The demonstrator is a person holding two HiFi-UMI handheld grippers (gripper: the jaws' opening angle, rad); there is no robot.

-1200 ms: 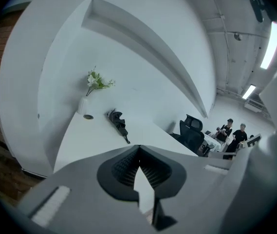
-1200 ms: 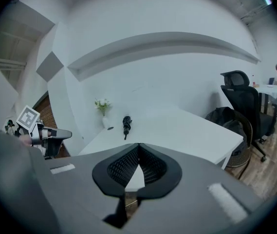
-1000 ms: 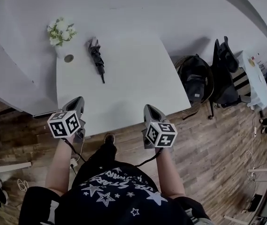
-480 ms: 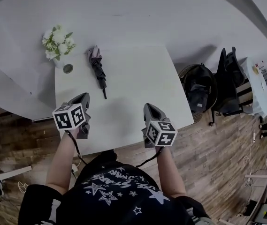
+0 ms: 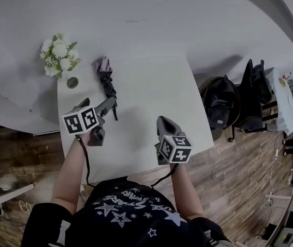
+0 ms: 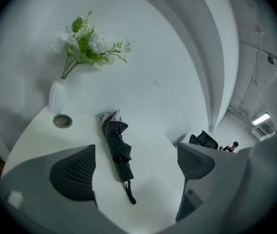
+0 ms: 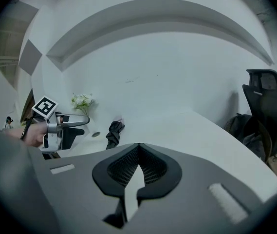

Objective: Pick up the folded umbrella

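Observation:
The folded umbrella (image 5: 106, 80), dark with a pale tip, lies on the white table (image 5: 151, 96) near its far left corner, its wrist strap (image 6: 130, 194) trailing toward me. My left gripper (image 5: 106, 108) hovers just short of the handle end. Its jaws have just been opening and now stand wide apart. In the left gripper view the umbrella (image 6: 116, 147) lies on the table ahead, between the two pads (image 6: 75, 172), untouched. My right gripper (image 5: 164, 123) is over the table's near middle, shut (image 7: 138, 150) with nothing in it. Its view shows the umbrella (image 7: 114, 133) far off.
A white vase of white flowers (image 5: 57, 57) and a small round disc (image 5: 72, 82) stand left of the umbrella. A curved white wall rises behind the table. Black chairs and a bag (image 5: 221, 99) sit right of the table on the wood floor.
Both grippers have moved forward over the table toward the umbrella. The left one came close to the handle end and its jaws opened.

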